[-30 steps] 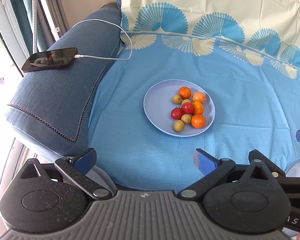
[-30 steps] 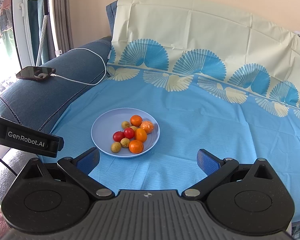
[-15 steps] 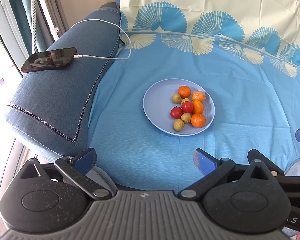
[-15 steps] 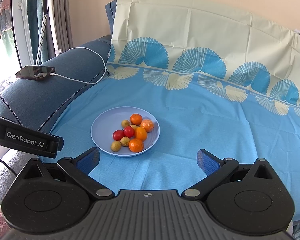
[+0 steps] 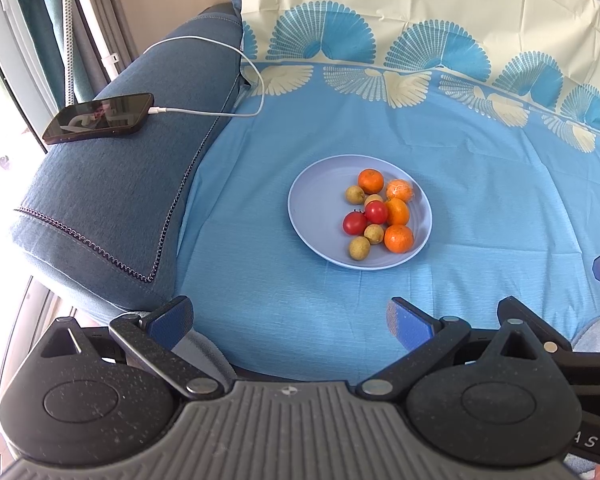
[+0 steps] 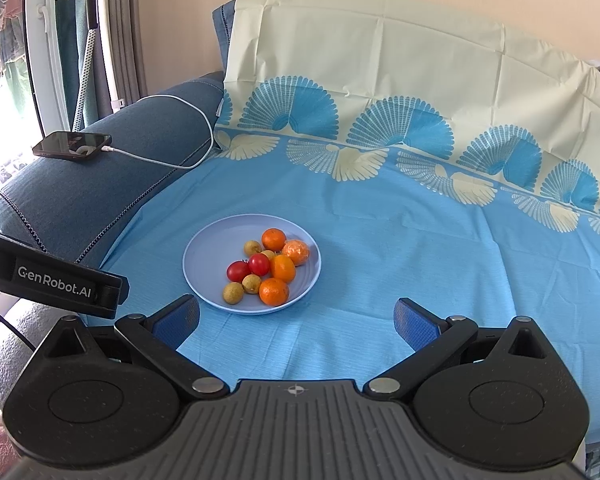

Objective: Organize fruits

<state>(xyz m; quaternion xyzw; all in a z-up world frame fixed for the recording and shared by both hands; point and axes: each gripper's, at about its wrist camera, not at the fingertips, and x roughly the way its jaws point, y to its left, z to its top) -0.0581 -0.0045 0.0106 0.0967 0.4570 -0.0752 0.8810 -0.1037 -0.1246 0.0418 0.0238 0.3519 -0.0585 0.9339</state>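
All fruits [image 5: 378, 214] lay mixed on the plate [image 5: 316, 204]; both tongs [image 5: 290, 316] [image 6: 296, 320] gaped wide, empty, well short.

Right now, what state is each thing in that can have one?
Left gripper: open, empty.
Right gripper: open, empty.
Plate: holds all the fruit.
Peeled orange: skin off, on the plate.
Phone: plugged into the white cable, screen dark.

Mixed fruits [image 5: 378, 214] clustered on plate [image 5: 312, 208]
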